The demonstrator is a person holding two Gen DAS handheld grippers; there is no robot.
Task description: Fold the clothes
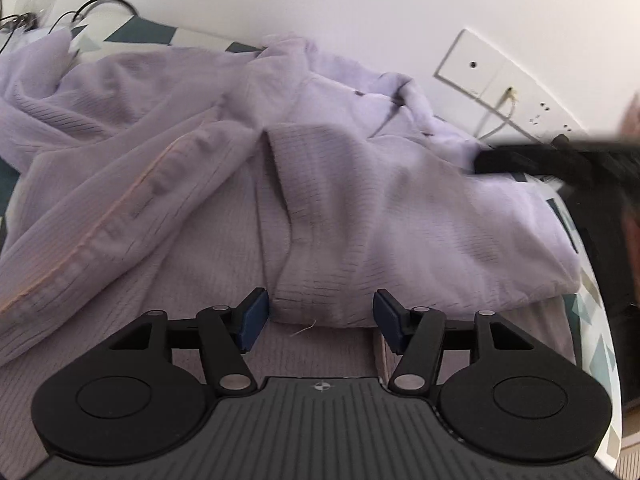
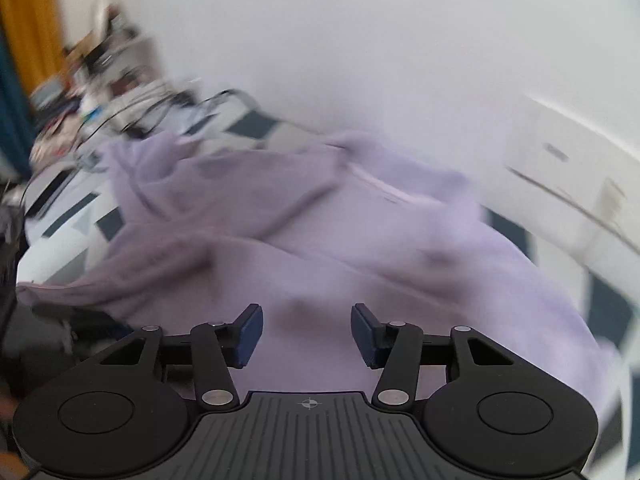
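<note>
A lilac ribbed garment (image 1: 360,208) lies crumpled over a patterned surface, one sleeve with a pale seam (image 1: 100,232) trailing to the left and its collar near the wall. My left gripper (image 1: 320,316) hovers open just in front of a folded hem, nothing between its fingers. In the left wrist view the right gripper (image 1: 520,160) shows as a dark blurred shape at the garment's right edge. The right wrist view is blurred: the same garment (image 2: 360,248) fills it, and my right gripper (image 2: 307,332) is open above the cloth, holding nothing.
A white wall with a socket plate (image 1: 480,68) and a cable stands close behind. The teal-and-white patterned cover (image 1: 592,320) shows at the right edge. Black cables (image 1: 100,4) and a cluttered shelf (image 2: 100,68) lie to the far left, with an orange curtain (image 2: 32,12).
</note>
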